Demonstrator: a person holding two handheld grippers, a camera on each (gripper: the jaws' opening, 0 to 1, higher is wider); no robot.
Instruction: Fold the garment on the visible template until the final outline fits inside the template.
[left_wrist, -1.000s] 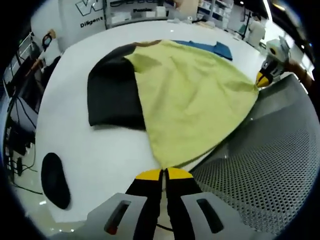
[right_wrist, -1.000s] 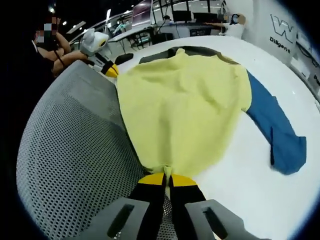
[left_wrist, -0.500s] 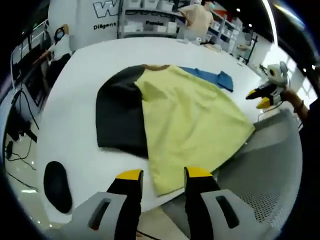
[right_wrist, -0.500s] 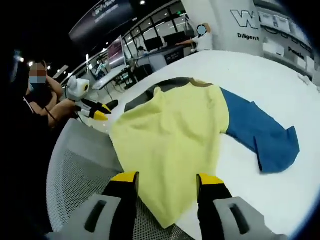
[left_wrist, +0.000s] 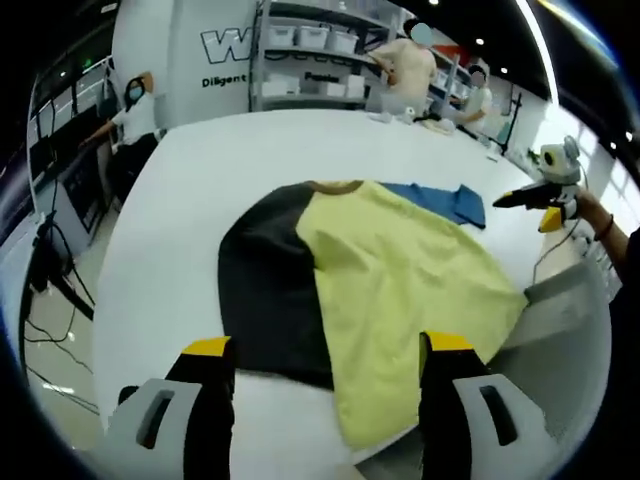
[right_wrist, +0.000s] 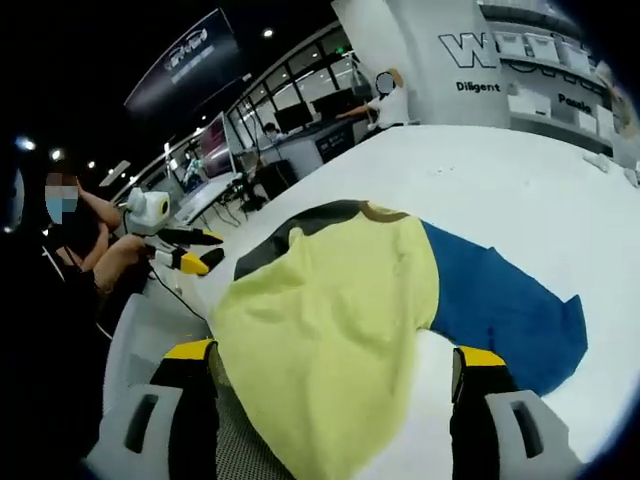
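Left gripper view: yellow, black-and-blue-sleeved garment (left_wrist: 400, 290) flat on white table (left_wrist: 200, 190).

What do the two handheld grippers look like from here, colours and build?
Both match: the left gripper and right gripper each have two black jaws capped with yellow tips, rising from light grey moulded bodies with slotted openings. Seen across the white table, the right gripper carries a white camera box on top, with a band at the wrist of the hand holding it.

Left gripper (left_wrist: 325, 352) — fingers spread wide, empty. Right gripper (right_wrist: 335, 358) — fingers spread wide, empty, raised.
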